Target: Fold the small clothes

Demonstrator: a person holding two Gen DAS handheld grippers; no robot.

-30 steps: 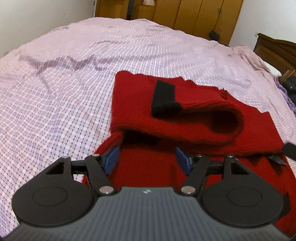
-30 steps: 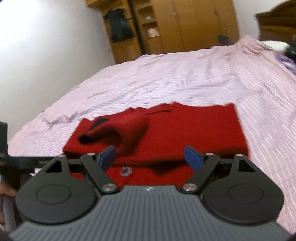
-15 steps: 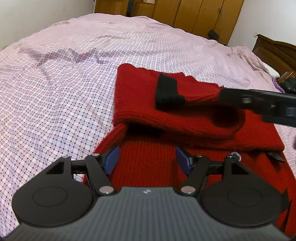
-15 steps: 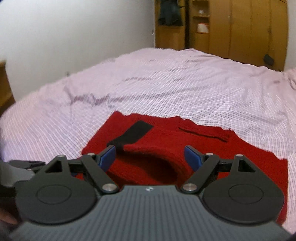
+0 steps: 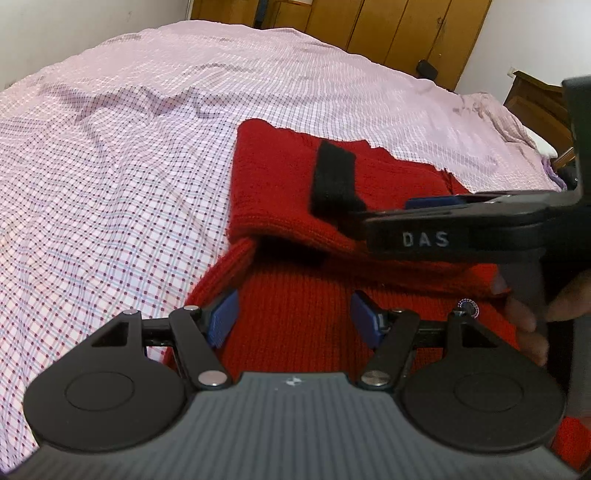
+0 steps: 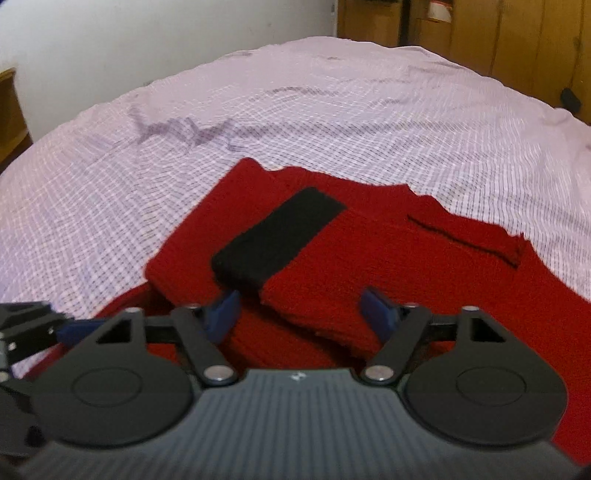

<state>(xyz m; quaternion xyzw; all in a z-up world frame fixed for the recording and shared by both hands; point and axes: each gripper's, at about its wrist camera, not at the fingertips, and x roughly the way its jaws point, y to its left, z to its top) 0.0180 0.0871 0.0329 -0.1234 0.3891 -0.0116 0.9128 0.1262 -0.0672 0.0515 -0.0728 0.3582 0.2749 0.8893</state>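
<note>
Red sweater half folded on a checked bed, both grippers over its near edge.

Low in the left wrist view the left gripper (image 5: 293, 317) stood open, sweater (image 5: 295, 325) between its fingers, unpinched. In the right wrist view the right gripper (image 6: 299, 310), jaws just closing, straddled the folded sleeve's edge below the black cuff (image 6: 277, 240) at centre frame, not yet pressing; checked bedsheet (image 6: 332, 110) filled the upper frame.

Checked pink bedsheet (image 5: 110, 184), wooden wardrobes (image 5: 406, 33) behind, white wall (image 6: 147, 37), dark headboard (image 5: 539, 99)
</note>
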